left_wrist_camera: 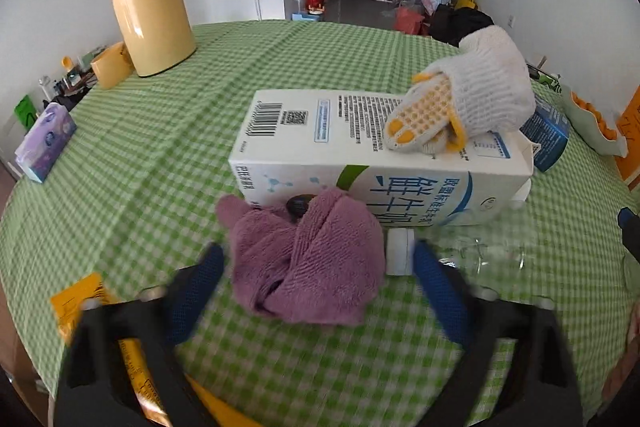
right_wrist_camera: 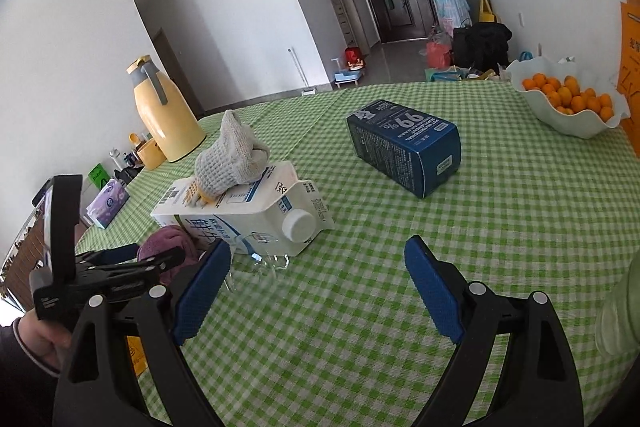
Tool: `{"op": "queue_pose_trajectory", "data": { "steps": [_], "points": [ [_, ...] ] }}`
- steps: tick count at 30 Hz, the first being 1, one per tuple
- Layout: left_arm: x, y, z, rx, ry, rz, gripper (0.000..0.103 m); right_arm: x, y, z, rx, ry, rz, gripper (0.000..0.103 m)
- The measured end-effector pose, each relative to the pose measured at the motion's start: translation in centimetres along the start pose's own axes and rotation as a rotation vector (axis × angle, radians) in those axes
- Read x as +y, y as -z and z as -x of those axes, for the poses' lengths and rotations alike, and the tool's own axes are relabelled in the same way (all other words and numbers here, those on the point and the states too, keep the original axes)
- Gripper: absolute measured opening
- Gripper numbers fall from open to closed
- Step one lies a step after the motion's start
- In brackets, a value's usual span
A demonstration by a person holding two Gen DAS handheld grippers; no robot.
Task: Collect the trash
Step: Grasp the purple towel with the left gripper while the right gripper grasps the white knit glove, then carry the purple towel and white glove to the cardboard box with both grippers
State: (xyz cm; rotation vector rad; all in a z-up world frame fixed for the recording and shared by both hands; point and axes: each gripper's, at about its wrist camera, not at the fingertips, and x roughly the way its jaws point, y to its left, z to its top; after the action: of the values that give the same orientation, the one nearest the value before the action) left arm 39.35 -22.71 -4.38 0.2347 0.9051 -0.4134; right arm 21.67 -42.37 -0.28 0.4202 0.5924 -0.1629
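Here, the left gripper point(left_wrist_camera: 316, 267) straddles a crumpled purple cloth point(left_wrist_camera: 308, 263) beside the milk carton point(left_wrist_camera: 360, 151), fingers apart, not pressing; the right gripper point(right_wrist_camera: 318, 291) gapes empty. Closing could snag the checked tablecloth point(left_wrist_camera: 160, 131)

A: both fisheye views bright, soft daylight, barely any shadows on the green check tablecloth point(right_wrist_camera: 400, 307). Heavy barrel warp + black corners.

B: yep. Left view has motion blur near the purple cloth point(left_wrist_camera: 308, 259); right view's sharp.
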Motion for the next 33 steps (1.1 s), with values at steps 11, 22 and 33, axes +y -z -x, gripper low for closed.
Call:
{"op": "queue_pose_trajectory", "data": {
  "steps": [11,22,33],
  "points": [
    [3.0,-0.8,9.7,-0.213,0.125,0.052,0.035,2.6,-0.6,-0.9,0.033,-0.067,0.049,0.085],
    [12.6,2.2,20.3,-0.428,0.076,0.195,0.035,8.2,-9.4,-10.4,0.159,-0.124,0.075,0.066],
    [22.8,6.3,24.2,-0.496,0.01,0.334,0.035,12.1,-9.6,-11.8,0.191,0.02,0.187,0.012]
  ]
}}
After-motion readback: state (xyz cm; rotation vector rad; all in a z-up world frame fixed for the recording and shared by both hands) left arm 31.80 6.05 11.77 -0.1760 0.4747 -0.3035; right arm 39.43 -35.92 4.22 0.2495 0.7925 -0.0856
